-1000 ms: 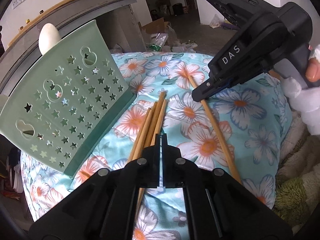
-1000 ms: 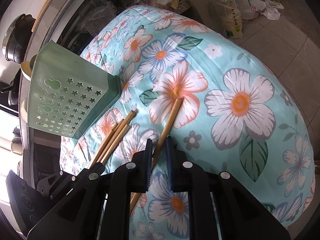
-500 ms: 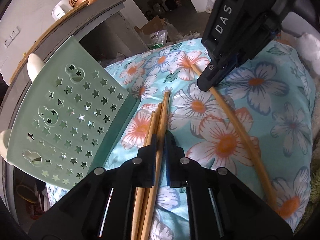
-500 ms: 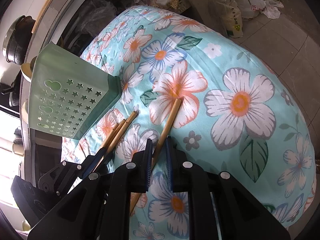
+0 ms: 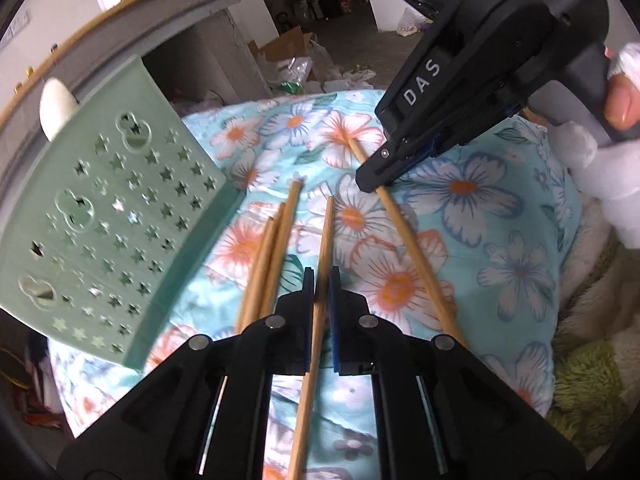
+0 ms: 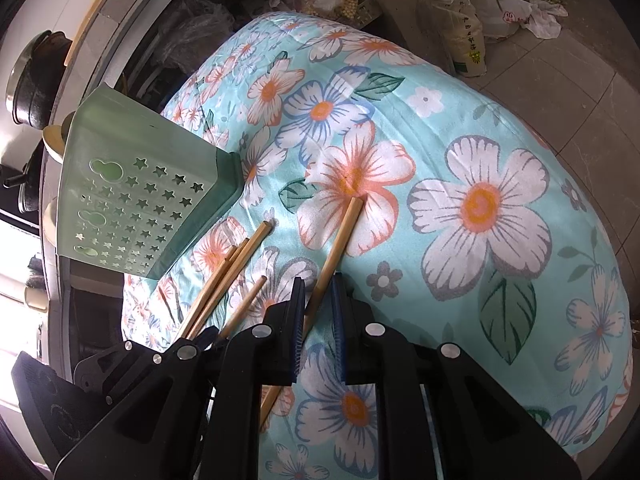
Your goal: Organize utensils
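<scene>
A green star-punched utensil holder (image 5: pixel 112 220) (image 6: pixel 132 200) lies tilted on a floral cloth (image 5: pixel 500 220) at the left. My left gripper (image 5: pixel 320 276) (image 6: pixel 208 334) is shut on one wooden chopstick (image 5: pixel 326 232) (image 6: pixel 250 296), held apart from a small bundle of chopsticks (image 5: pixel 276 240) (image 6: pixel 228 276) lying beside the holder. My right gripper (image 6: pixel 318 284) (image 5: pixel 374 184) is shut on a thicker chopstick (image 6: pixel 340 236) (image 5: pixel 404 232) whose far end rests on an orange flower.
A grey counter (image 5: pixel 180 4) with jars runs behind the holder. A person's hand (image 5: pixel 620 100) grips the right tool. Plastic bags (image 6: pixel 468 20) lie on the tiled floor beyond the cloth. Fluffy green fabric (image 5: pixel 592 380) lies at the right edge.
My left gripper, shut and empty over the bundle before, has closed on one chopstick and drawn it rightward away from the others. The right gripper and its chopstick have stayed put.
</scene>
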{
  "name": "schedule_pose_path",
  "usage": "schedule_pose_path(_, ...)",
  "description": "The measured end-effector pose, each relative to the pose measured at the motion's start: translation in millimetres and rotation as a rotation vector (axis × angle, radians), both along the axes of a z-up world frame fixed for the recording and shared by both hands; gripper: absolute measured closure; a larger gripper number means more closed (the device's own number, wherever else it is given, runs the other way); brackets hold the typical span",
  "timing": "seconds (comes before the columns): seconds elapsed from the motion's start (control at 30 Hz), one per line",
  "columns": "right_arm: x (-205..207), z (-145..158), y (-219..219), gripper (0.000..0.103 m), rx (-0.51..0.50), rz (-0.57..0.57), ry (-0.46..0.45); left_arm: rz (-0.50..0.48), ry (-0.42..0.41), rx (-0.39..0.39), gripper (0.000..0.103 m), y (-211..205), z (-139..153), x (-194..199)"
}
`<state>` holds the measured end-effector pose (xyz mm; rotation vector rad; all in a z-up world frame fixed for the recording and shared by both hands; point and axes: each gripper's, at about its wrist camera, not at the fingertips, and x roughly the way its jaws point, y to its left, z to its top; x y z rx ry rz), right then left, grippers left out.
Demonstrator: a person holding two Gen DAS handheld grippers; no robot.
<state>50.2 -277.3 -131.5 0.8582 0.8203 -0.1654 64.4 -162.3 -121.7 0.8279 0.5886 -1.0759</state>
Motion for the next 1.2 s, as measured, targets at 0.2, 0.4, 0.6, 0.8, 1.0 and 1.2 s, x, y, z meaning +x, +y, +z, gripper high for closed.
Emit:
schedule_pose_path(0.2,1,1,-1,0.09,-0.007,0.006,0.002,0.041,0.103,-0.028,0.096,0,0,14)
schedule_pose_path(0.4,-1,8,-3,0.09,-0.059,0.009,0.015,0.052,0.135,-0.034,0.094,1,-3,20)
schedule_pose_path(0.6,4,11,-5,0.089,-0.058,0.013,0.032,0.077,0.219,-0.052,0.094,2,1,33)
schedule_pose_path(0.8,8,7,-12,0.088,-0.025,-0.001,0.034,0.093,0.26,-0.063,0.091,-2,0,39)
schedule_pose_path(1.0,15,5,-16,0.088,-0.021,-0.013,0.031,0.102,0.263,-0.053,0.088,-11,-1,43)
schedule_pose_path(1.2,21,6,-14,0.089,-0.052,-0.02,0.027,0.116,0.263,-0.051,0.088,-19,-3,45)
